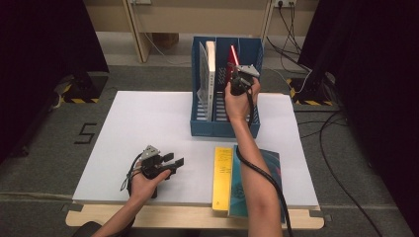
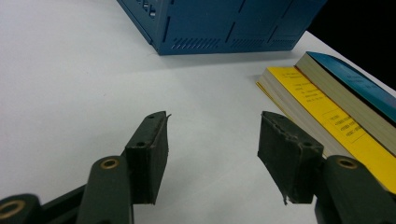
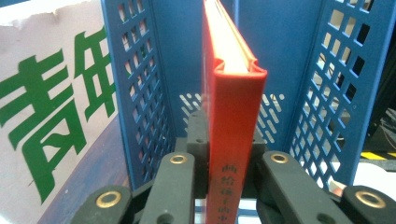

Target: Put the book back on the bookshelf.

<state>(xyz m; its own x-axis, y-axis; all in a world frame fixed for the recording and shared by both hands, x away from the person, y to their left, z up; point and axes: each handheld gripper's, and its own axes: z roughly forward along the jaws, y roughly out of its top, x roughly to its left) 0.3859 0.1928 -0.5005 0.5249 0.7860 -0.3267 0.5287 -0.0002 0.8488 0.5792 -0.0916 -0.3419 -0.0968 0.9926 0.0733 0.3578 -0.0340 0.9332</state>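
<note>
— Where is the red hardcover book [image 3: 232,116]?

— Upright in the right-hand compartment of the blue perforated plastic file rack [image 1: 249,54], at the far side of the white counter [image 1: 143,128]. The right gripper [image 1: 240,75] has its jaws clamped on the book's spine, one pad on each cover.

— And the left gripper [image 1: 170,160]?

— Low over the near left of the counter, jaws apart with nothing between them.

— Anything else in the rack?

— A white book with green characters [image 3: 46,116] stands in the compartment to the left of the red one.

— On the counter?

— A yellow paperback [image 1: 223,177] and a teal-covered book [image 1: 237,190] lie flat side by side, touching, at the near edge.
</note>
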